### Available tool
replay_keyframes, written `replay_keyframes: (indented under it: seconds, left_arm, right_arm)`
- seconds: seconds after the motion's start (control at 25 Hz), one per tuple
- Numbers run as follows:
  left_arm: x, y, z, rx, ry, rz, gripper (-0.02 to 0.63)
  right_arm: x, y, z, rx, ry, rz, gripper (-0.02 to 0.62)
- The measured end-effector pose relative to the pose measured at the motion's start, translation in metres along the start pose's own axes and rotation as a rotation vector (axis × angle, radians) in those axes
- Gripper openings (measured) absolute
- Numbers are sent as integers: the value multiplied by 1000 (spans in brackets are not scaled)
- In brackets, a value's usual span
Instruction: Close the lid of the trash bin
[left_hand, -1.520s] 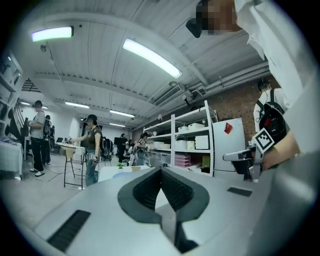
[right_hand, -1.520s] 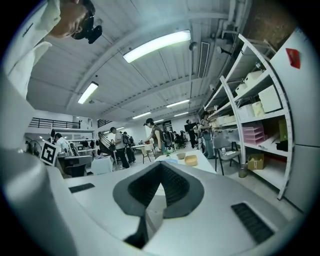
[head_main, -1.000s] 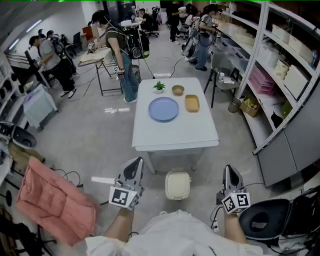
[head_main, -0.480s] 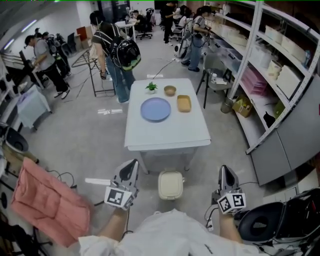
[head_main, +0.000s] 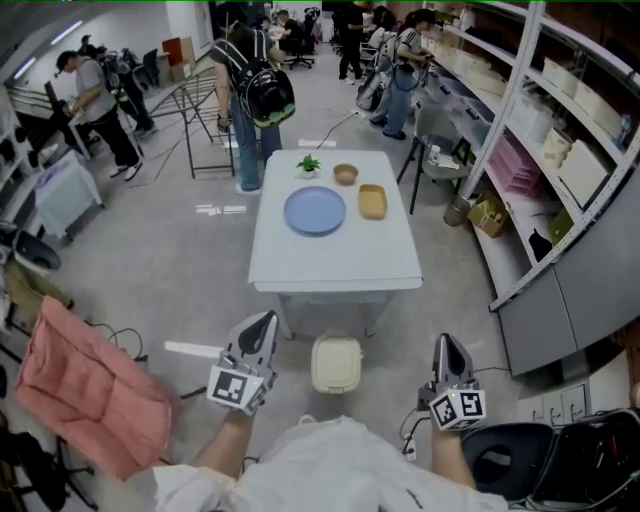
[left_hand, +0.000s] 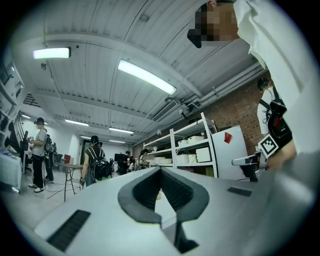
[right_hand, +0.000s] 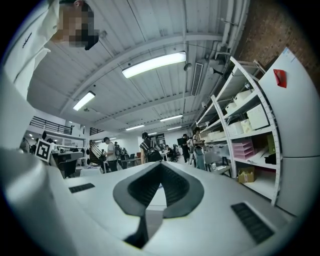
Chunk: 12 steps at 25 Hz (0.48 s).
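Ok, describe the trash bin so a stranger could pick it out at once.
Find the white table in the middle of the grey floor. On the floor just at its near edge stands the trash bin. It is small, cream and rounded-square, unlike the pink cloth to its left and the black chair to its right.

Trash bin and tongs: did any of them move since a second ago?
Nothing was grabbed or let go. Only the head view swung a little, so the trash bin and table sit slightly further left in the picture. The left tongs and right tongs stay shut and empty; the bin stays closed.
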<state>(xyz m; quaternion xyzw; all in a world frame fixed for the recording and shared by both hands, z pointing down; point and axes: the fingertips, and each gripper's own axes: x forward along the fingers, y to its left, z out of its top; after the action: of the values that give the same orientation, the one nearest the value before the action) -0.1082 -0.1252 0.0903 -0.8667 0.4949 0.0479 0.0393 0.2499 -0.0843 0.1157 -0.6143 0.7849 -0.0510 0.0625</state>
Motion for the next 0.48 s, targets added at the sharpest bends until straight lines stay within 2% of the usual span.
replay_keyframes:
  seconds: [0.48]
  left_arm:
    - [0,-6,-6,-15,7,6,25]
  right_arm:
    - [4,-1,-8,2,28,20,17]
